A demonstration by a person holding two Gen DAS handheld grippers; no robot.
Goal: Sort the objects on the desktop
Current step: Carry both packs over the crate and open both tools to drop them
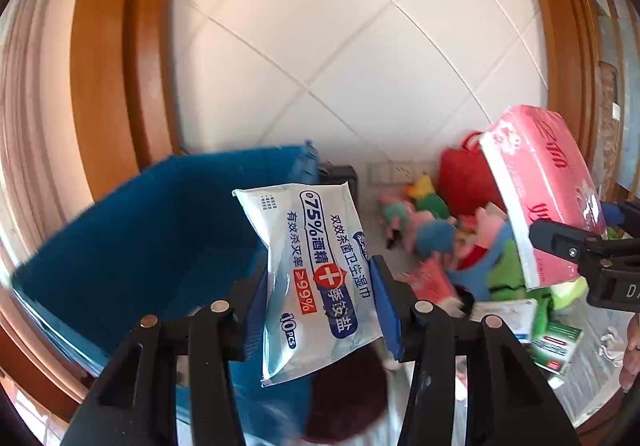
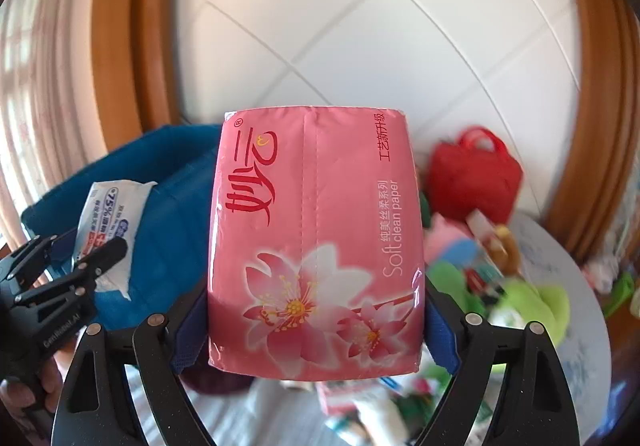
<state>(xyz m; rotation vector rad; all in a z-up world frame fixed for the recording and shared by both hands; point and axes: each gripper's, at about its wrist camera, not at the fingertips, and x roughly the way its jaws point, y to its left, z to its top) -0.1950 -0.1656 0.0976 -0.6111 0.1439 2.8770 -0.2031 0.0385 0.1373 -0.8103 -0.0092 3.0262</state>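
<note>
Both grippers are up in the air over the desk, each angled a bit downward with something pinched in it. The left gripper (image 1: pixel 320 298) has its blue pads (image 1: pixel 386 310) pressed on the sides of a wet wipes pack (image 1: pixel 316 278), a white and blue sachet with a red cross badge, held up on end and tilted. The right gripper (image 2: pixel 316 330) is spread wide but clamped on a pink tissue pack (image 2: pixel 316 242) with flower print, standing upright between the pads.

The left wrist view catches the other tool from the side: the tissue pack (image 1: pixel 548 198) hangs at the right edge of the shot, tilted, with a bit of the person's hand (image 1: pixel 632 350) below it. The right wrist view returns the favour, with the left gripper (image 2: pixel 86 258) and its wipes pack (image 2: pixel 112 230) at the left edge, plus fingers (image 2: pixel 24 394) around the handle.

A blue storage bin (image 1: pixel 140 230) sits at the left side of the desk (image 1: pixel 592 378), beyond the wipes; only its bare blue inner walls show. A red bag (image 2: pixel 474 178) stands at the back against the tiled wall. Between them is a blurry heap of plush toys (image 1: pixel 432 230), and small green and white boxes (image 1: pixel 554 346) near the right edge.
</note>
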